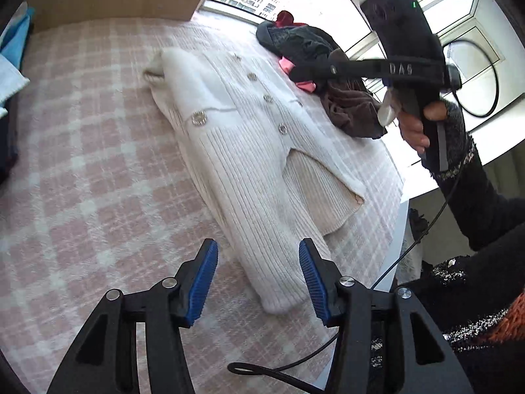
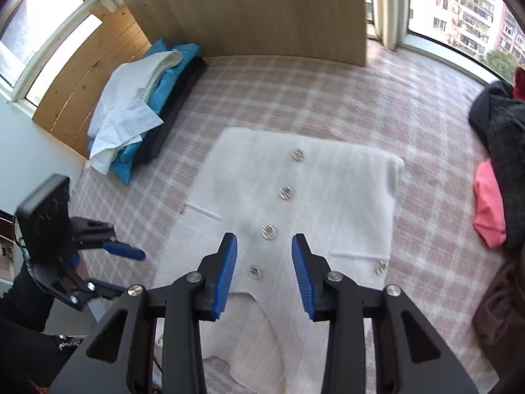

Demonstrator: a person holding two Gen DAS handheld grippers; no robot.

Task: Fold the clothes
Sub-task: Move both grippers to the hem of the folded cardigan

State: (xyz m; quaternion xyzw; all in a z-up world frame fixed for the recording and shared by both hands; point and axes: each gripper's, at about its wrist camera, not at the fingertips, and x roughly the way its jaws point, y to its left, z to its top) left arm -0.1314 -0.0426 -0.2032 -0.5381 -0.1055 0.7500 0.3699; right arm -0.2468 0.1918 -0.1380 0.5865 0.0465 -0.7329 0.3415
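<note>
bedding: a pink-and-white checked blanket (image 2: 328,105) covers the whole work surface under both tongs. white ribbed cardigan (image 2: 295,203) lies flat on it, directly ahead of and below the right gripper (image 2: 264,272); its row of round metallic buttons (image 2: 286,192) runs away from that gripper's tips. in the left wrist view the cardigan's near end lies just ahead of the left gripper (image 1: 258,279), between its blue pads. pile of dark, red and pink clothes (image 1: 315,65) sits at the far right of both tongs, apart from the cardigan. stack of blue and white folded garments (image 2: 141,105) rests far left of the right gripper, against a wooden panel (image 2: 249,10). left gripper: jaws wide, nothing between them. right gripper: jaws wide, empty, raised above the cardigan.
</note>
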